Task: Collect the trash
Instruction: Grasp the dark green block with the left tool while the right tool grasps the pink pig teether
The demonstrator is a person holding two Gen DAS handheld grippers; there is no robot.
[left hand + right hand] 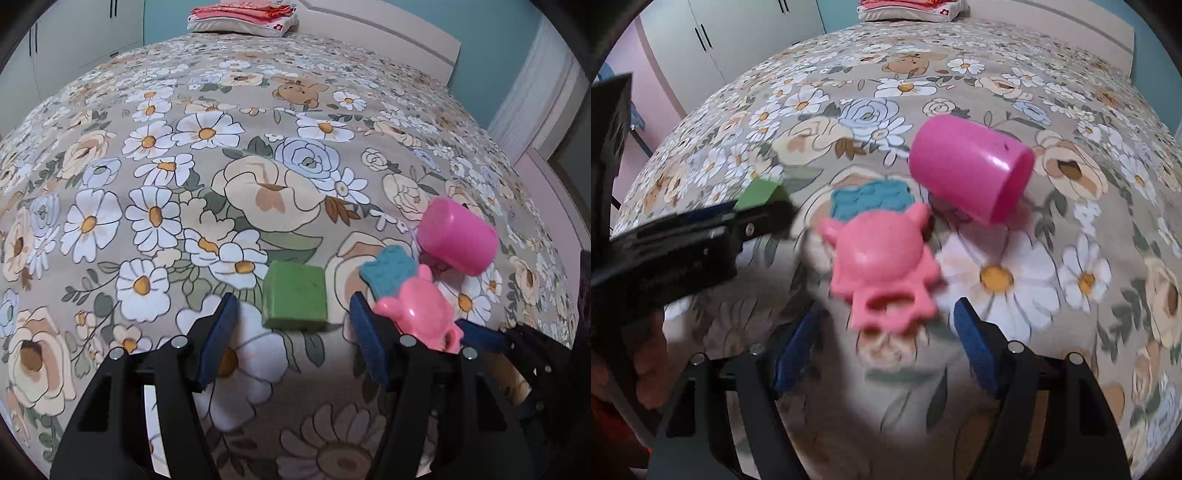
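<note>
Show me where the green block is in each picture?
Left wrist view: the green block lies low in the middle, on the flowery bedspread, just ahead of the open left gripper.
Right wrist view: only a corner of it shows at middle left, behind the left gripper's black finger.
Shared landmark: the pink cup lying on its side, to the block's right in both views.

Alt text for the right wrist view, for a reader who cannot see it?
The open right gripper points at a pink animal-shaped toy lying on a floral bedspread. Beyond the toy lie a teal piece and a tipped magenta cup; the left gripper reaches in beside a green block.
</note>
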